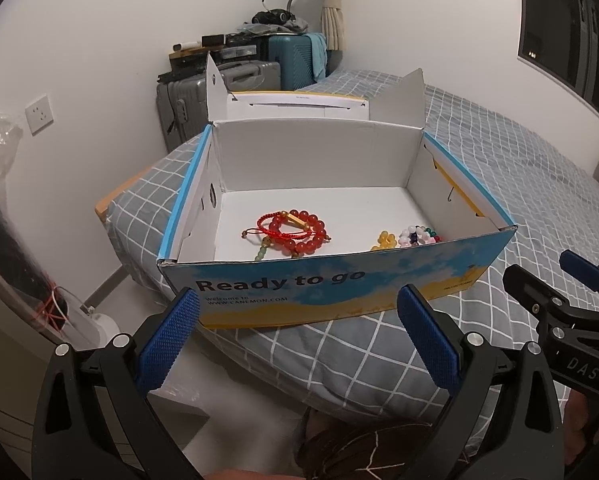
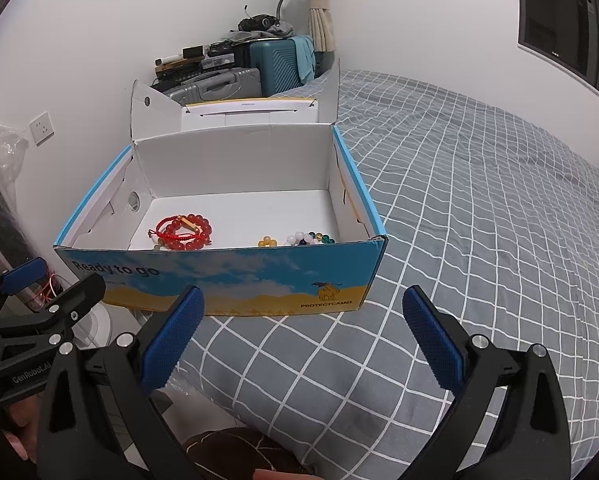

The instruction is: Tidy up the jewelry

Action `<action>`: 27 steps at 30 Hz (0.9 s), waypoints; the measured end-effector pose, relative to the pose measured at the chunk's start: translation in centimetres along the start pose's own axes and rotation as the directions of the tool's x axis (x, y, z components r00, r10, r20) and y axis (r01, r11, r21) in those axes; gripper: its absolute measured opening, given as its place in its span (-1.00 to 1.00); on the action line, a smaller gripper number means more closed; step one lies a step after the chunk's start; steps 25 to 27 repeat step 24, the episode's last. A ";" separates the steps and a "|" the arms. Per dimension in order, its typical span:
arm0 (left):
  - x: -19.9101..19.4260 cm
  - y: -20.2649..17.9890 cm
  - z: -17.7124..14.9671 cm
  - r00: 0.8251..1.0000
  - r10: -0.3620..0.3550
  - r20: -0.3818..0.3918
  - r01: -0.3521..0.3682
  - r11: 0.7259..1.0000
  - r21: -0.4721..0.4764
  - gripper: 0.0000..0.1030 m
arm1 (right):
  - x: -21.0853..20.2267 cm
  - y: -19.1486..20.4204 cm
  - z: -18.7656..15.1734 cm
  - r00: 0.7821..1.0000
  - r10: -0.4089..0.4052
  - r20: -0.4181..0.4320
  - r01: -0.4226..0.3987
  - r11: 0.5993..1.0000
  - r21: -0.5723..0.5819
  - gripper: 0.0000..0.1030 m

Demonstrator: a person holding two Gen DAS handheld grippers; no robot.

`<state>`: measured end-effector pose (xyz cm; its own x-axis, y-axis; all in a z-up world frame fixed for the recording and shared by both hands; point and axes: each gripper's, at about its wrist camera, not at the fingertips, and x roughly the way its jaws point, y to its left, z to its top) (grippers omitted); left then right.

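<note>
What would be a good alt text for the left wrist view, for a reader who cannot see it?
An open cardboard box printed "Ready to go" sits on a grey checked bed, holding a red bead bracelet and, further right, yellow beads and mixed-colour beads. The open left gripper is in front of the box, empty; the right gripper shows at the right edge.

Left gripper (image 1: 297, 300) spread wide, right gripper (image 2: 303, 302) spread wide, side by side

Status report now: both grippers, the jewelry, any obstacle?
Left gripper and right gripper open, empty, short of the box. Red bead bracelet and mixed beads lie inside. Front wall stands between jaws and jewelry.
</note>
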<state>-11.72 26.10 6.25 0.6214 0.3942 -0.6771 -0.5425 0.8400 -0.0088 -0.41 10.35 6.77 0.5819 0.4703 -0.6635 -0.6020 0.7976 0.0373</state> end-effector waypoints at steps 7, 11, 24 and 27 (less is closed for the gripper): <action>-0.1 0.0 0.0 1.000 0.006 0.001 -0.006 1.000 0.004 0.89 | 0.0 0.0 -0.2 1.000 0.000 -0.001 0.000 1.000 -0.001 0.85; -0.2 0.0 -0.1 1.000 0.004 0.001 -0.004 1.000 0.002 0.89 | -0.1 0.0 -0.3 1.000 0.001 -0.001 -0.001 1.000 0.000 0.85; -0.5 0.3 -0.1 1.000 -0.028 0.011 0.028 0.999 -0.019 0.89 | -0.1 -0.1 -0.6 1.000 0.002 -0.003 -0.002 1.000 -0.001 0.85; -0.5 0.3 -0.1 1.000 -0.028 0.011 0.028 0.999 -0.019 0.89 | -0.1 -0.1 -0.6 1.000 0.002 -0.003 -0.002 1.000 -0.001 0.85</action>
